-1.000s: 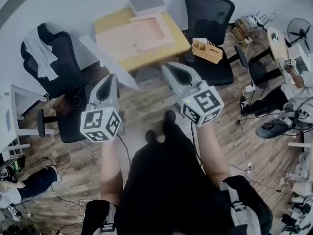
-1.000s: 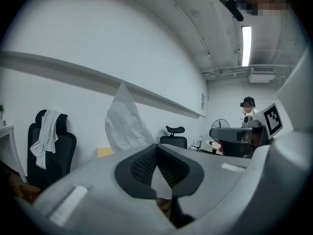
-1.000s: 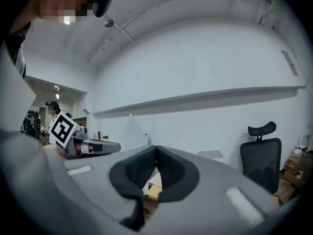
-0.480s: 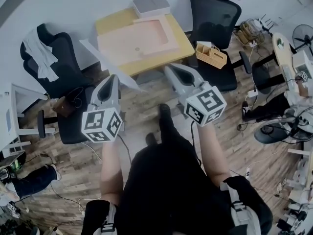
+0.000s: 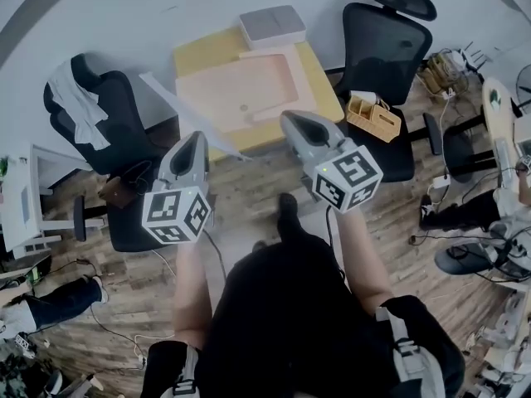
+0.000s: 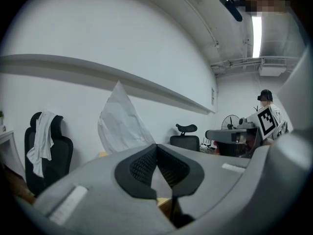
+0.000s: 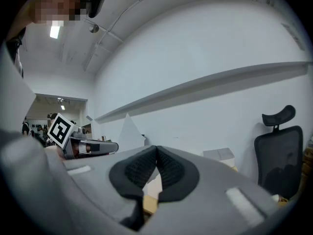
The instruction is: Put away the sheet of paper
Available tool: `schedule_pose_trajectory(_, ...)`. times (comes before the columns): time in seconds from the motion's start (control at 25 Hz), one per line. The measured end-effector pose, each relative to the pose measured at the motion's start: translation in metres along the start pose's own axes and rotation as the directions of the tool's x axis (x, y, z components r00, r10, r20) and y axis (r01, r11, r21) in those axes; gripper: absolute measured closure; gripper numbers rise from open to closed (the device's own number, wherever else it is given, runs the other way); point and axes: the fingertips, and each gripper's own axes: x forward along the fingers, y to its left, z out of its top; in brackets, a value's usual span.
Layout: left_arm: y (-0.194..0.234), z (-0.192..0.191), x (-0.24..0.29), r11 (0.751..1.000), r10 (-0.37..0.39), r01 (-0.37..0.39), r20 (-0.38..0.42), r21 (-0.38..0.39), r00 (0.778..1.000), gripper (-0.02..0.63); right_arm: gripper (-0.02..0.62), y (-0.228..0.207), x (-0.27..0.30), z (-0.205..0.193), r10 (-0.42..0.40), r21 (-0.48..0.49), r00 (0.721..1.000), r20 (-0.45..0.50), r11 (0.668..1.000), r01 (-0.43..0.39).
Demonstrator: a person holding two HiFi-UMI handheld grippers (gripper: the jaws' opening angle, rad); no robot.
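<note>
A white sheet of paper (image 5: 178, 110) slants up and to the left from the tip of my left gripper (image 5: 196, 139), which is shut on its lower edge. In the left gripper view the crinkled sheet of paper (image 6: 122, 121) rises above the closed pads of the left gripper (image 6: 156, 148). My right gripper (image 5: 292, 121) hovers over the near edge of the yellow table (image 5: 195, 55); its pads meet with nothing between them in the right gripper view (image 7: 156, 151). A pink tray (image 5: 249, 94) lies on the table, with a grey box (image 5: 272, 26) behind it.
A black chair (image 5: 104, 135) draped with a white cloth (image 5: 73, 98) stands left of the table. Another black chair (image 5: 386, 52) at the right carries a wooden organiser (image 5: 373, 116). A white shelf unit (image 5: 21, 210) is at far left. Cables cross the wooden floor at right.
The table and chairs have shifted lower and to the right in the head view as the person steps towards them. Both grippers keep their pose, and the left one still holds the paper.
</note>
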Motion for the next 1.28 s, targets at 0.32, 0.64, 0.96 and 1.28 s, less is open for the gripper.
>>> schedule_pose_trajectory(0.32,-0.01,0.004,0.078,1.0,0.025,-0.025,-0.024,-0.011,0.999,0.598,0.592,-0.078,0.029,0.006,0.036,0.023,0.999,-0.017,0.999,-0.035)
schedule_pose_trajectory(0.64,-0.026,0.008,0.14,0.999,0.042,-0.043,-0.023,-0.02,0.999,0.598,0.592,-0.139,0.05,0.005,0.094,0.039,0.995,-0.032,0.995,-0.093)
schedule_pose_trajectory(0.96,-0.031,-0.003,0.157,0.997,0.076,-0.078,-0.062,-0.02,0.995,0.598,0.592,-0.152,0.06,-0.007,0.153,0.074,0.987,-0.043,0.986,-0.15)
schedule_pose_trajectory(1.28,-0.013,-0.023,0.166,0.997,0.055,-0.062,-0.114,-0.056,0.992,0.598,0.592,-0.153,0.08,-0.017,0.175,0.096,0.982,-0.074,0.981,-0.168)
